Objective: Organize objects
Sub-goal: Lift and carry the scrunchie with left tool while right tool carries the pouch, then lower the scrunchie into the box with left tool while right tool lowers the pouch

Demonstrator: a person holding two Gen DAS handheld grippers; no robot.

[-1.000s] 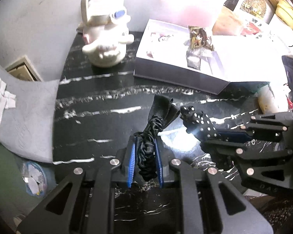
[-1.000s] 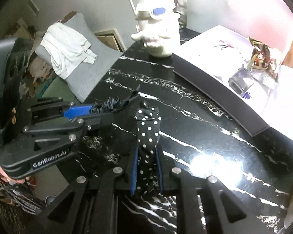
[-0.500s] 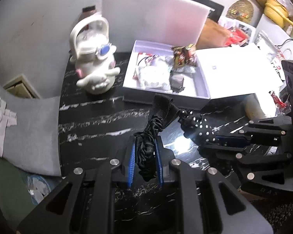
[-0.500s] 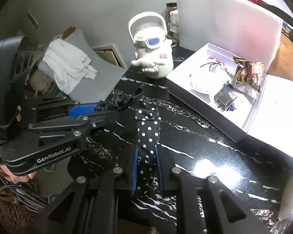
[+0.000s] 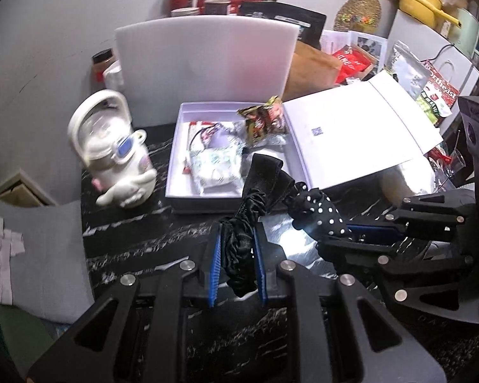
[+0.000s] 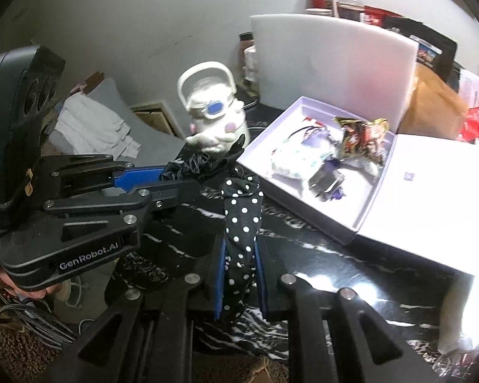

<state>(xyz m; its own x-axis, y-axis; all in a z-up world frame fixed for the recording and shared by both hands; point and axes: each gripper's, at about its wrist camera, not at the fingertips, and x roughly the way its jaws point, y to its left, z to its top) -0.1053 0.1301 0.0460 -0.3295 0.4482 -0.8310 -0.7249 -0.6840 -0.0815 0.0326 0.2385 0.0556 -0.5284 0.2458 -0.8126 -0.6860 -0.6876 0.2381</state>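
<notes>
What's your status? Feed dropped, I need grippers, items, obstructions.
Left gripper shut on black ruffled scrunchie. Right gripper shut on black polka-dot scrunchie. Open white box ahead, nothing blocking.

left wrist: faces white box (image 5: 207,146) | right wrist: same white box (image 6: 319,172), nearer

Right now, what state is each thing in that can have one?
Left tool: shut on black scrunchie.
Right tool: shut on dotted scrunchie.
White box: open, lid folded back, packets inside.
Snack packet: sealed, lying in the box.
White bottle: upright, capped.
</notes>
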